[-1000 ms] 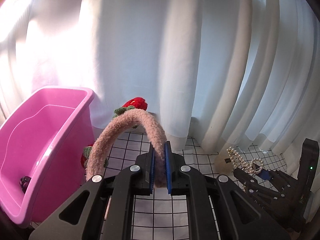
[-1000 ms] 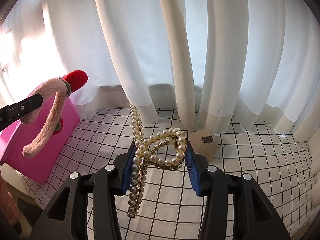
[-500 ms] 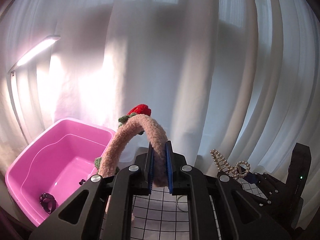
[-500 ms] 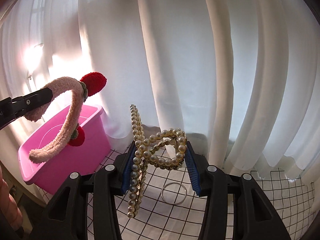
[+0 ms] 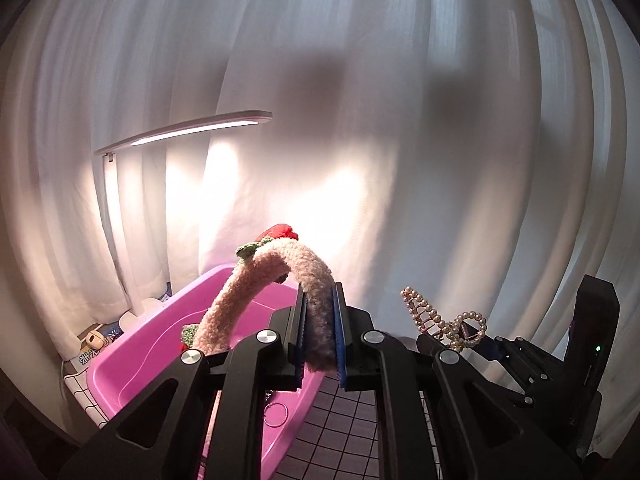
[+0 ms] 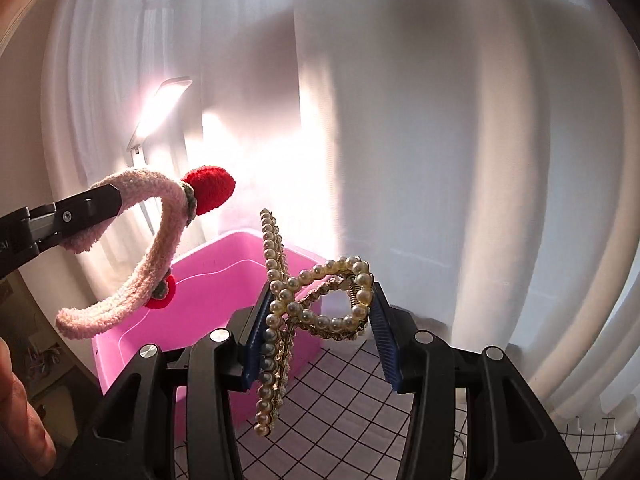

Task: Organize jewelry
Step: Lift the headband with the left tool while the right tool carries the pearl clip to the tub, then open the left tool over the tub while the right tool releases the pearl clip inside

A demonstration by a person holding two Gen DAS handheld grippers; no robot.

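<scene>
Clamping a fuzzy pink headband (image 5: 316, 320) between its blue pads, the left gripper (image 5: 319, 332) holds the band raised above a pink bin (image 5: 152, 344). The headband arches up and away from the jaws, one strawberry (image 5: 282, 232) at its crest and a second one low on the far leg, hanging over the bin's open top. In the right wrist view the same headband (image 6: 160, 236) curves down from the left gripper's finger (image 6: 80, 212), its free end hanging in the air near the bin's (image 6: 224, 280) near wall.

The right gripper (image 6: 320, 336) pinches a pearl hair clip (image 6: 316, 308) by its looped handles, jaws set partly apart with the clip spanning the gap between them. The clip's long pearl-lined prongs stand nearly upright against the left pad, and its spring sits by the right pad. From the left wrist the clip (image 5: 444, 320) shows to the right of the headband, well apart from it and not over the bin.

A thin ring (image 5: 276, 414) lies on the bin's floor. The bin rests on a white grid cloth (image 6: 352, 396) with black lines. A lit desk lamp (image 5: 188, 130) reaches over the bin from the left, and white curtains (image 5: 440, 160) fill the background. Part of a hand (image 6: 20, 412) shows at the lower left edge of the right wrist view.
</scene>
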